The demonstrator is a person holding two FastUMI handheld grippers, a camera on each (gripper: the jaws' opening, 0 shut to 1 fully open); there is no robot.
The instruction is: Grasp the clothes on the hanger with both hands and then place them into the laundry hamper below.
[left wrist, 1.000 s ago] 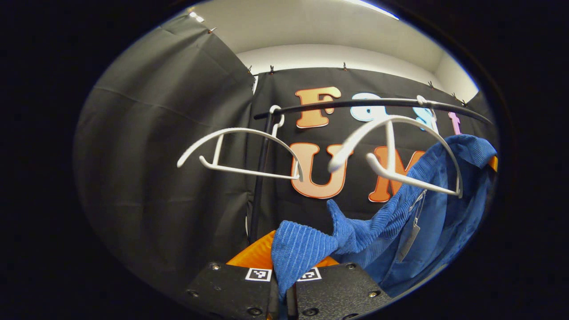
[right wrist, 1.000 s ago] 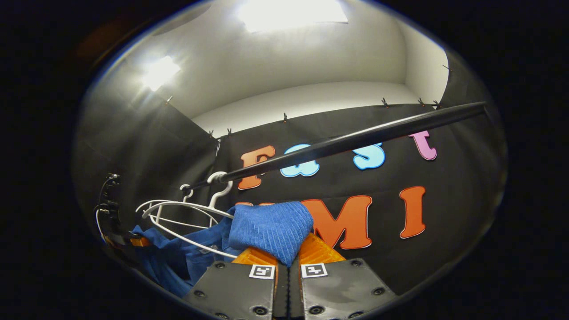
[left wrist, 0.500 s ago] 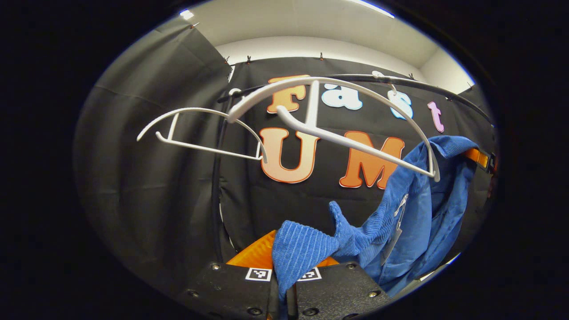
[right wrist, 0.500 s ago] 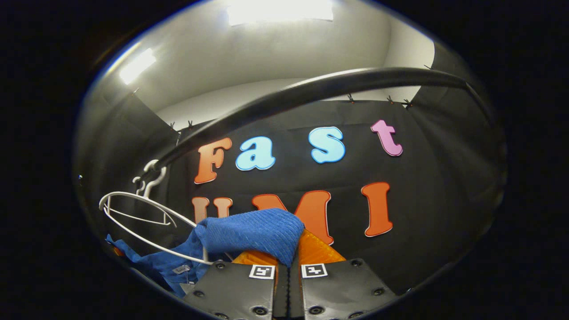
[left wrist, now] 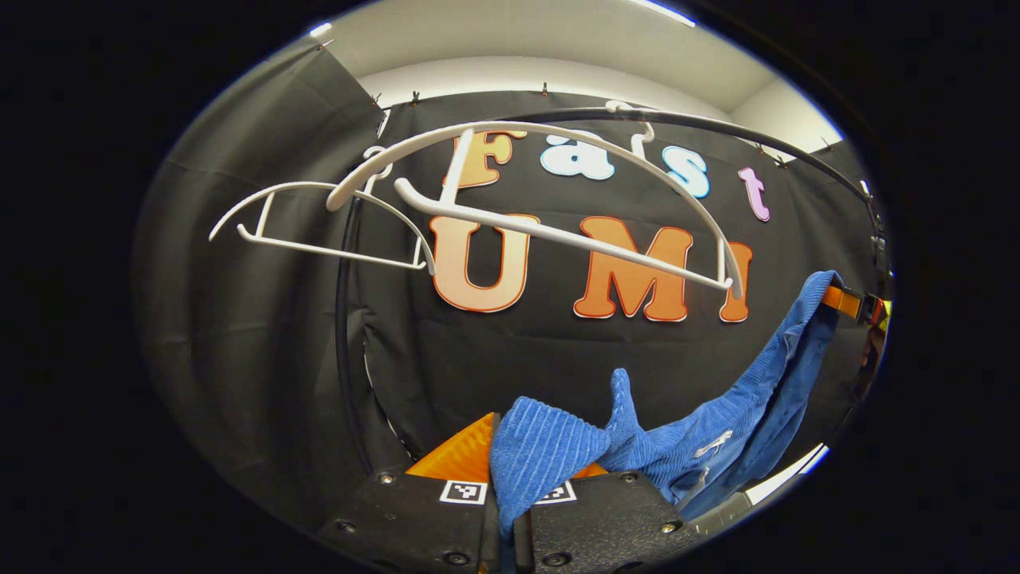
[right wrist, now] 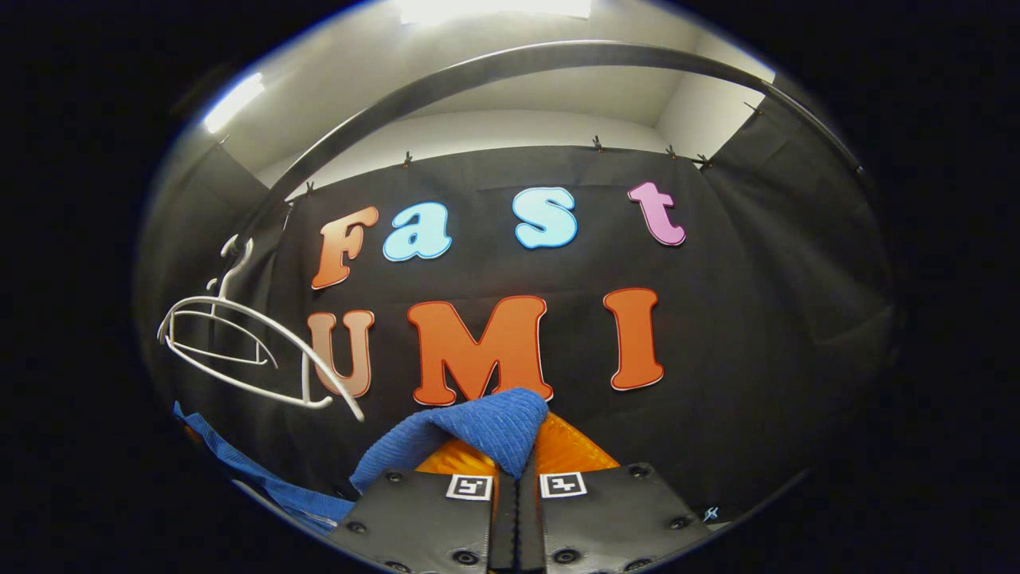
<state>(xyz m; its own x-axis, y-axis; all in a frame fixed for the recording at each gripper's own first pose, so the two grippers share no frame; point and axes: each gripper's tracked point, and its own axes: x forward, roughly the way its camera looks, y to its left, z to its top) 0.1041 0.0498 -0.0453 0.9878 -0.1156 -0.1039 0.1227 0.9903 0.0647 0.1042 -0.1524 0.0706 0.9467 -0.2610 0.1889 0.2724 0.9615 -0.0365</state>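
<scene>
Blue garment: ribbed blue cloth, a fold of it pinched between the fingers of the left gripper and bulging up just above the jaws; from there it runs off to the right of the jaws and hangs slack. It is off the hangers and held in the air; the hamper cannot be made out.
Garment at the right gripper: another fold of the blue garment is clamped in the right gripper, draped over the left finger and trailing away low to the left of the jaws.
Left jaws: clenched on the cloth, both fingers pressing it, almost no gap.
Right jaws: clenched on the cloth likewise.
Left gripper view's own detail: far right of the jaws, at the garment's other end, the other gripper holds the cloth's upper corner; a pale tag lies on the fabric.
Near hanger: white, bare, above the left jaws, tilted down to the right.
Far hanger: white, bare, up and left of the jaws.
Hangers from the right gripper view: both hangers overlap, well left of and above the jaws.
Rail: dark bar arching high over the right jaws; the hooks hang on it.
Pose: both grippers point slightly upward toward the back wall.
</scene>
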